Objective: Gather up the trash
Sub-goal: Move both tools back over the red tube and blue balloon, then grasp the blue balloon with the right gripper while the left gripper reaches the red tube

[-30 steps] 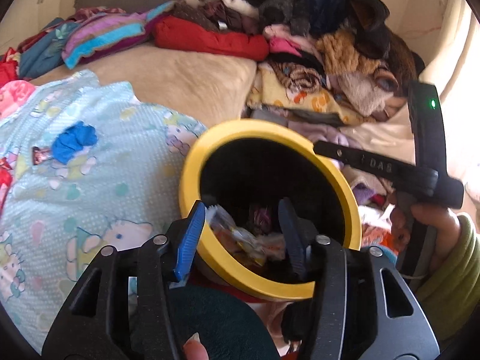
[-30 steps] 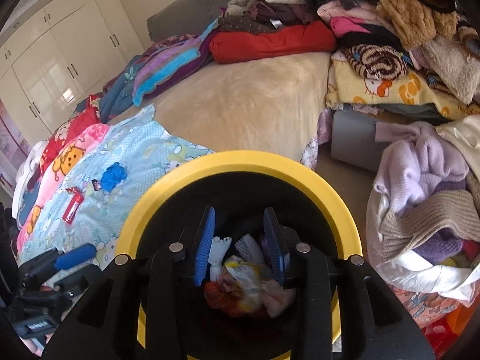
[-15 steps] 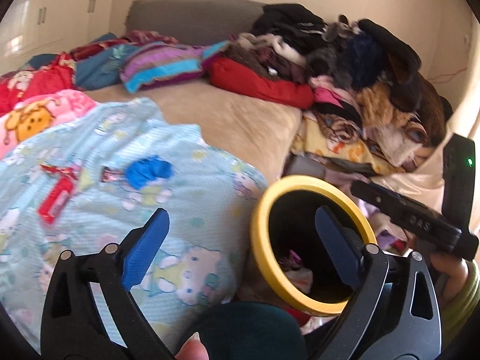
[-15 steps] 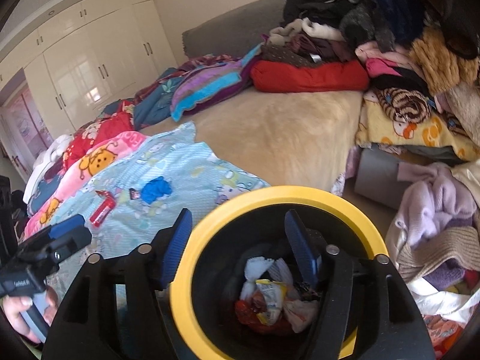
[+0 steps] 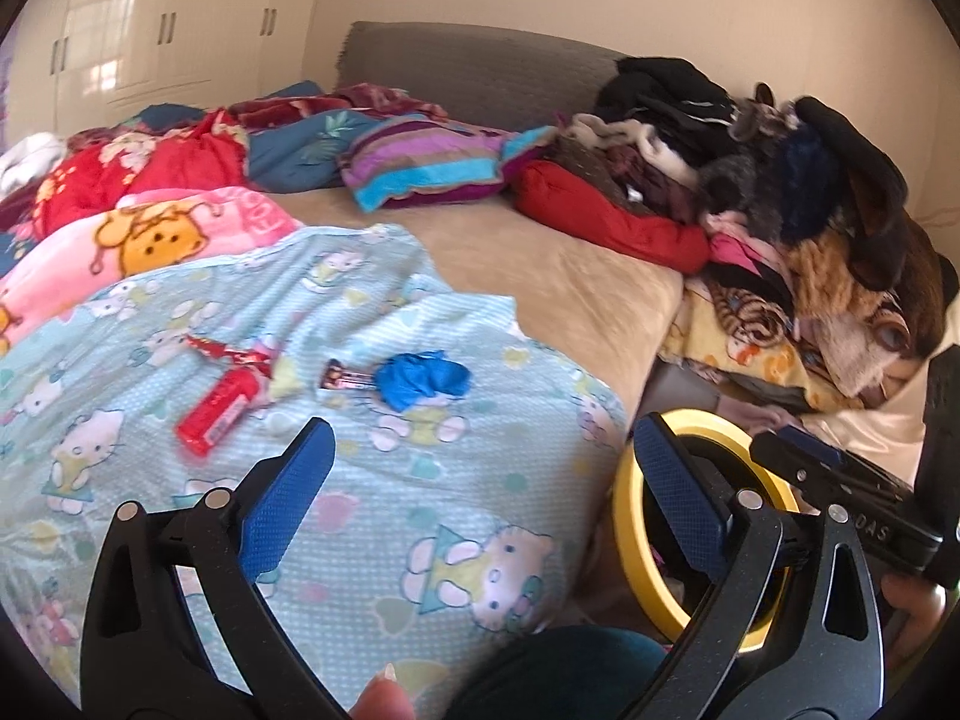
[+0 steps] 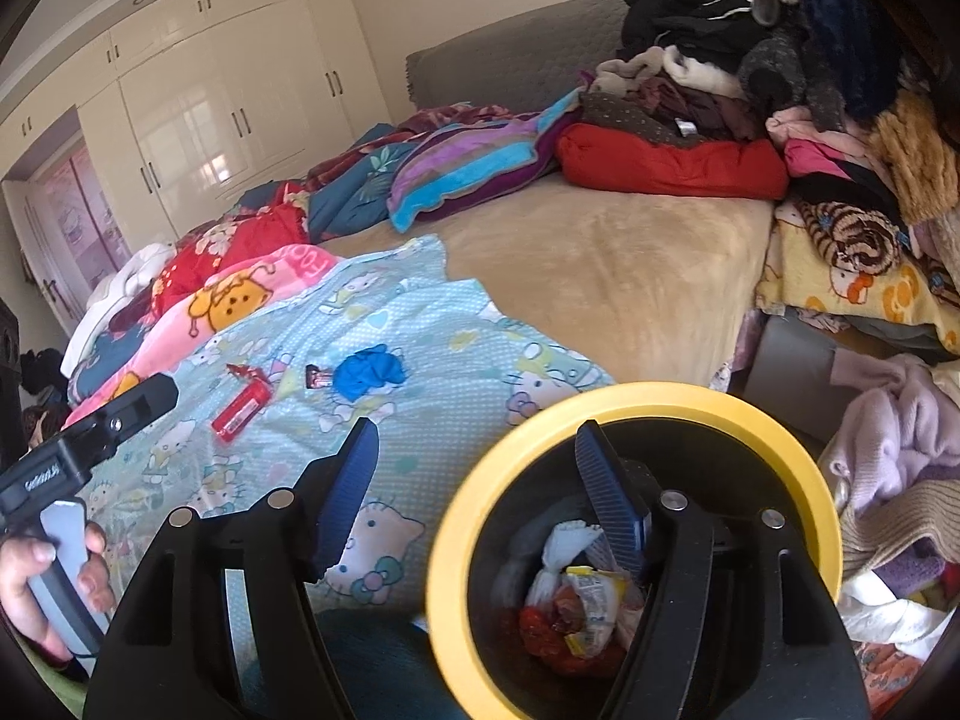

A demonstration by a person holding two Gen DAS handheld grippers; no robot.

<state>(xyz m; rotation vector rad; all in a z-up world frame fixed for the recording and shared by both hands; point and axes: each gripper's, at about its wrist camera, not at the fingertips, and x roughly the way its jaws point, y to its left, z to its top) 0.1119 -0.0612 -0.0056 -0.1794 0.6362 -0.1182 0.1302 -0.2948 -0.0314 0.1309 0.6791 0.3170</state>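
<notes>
Bed (image 5: 570, 276) ahead; left hand-held gripper (image 5: 480, 474) tilted down, spread wide; right hand-held gripper (image 6: 480, 468) opening, seemingly empty.

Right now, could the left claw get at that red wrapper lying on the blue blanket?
Probably yes. The left claw stands wide open and empty, pointing down at the blanket. The red wrapper lies flat ahead of it with nothing on top and nothing between, though it would need to move forward.
</notes>
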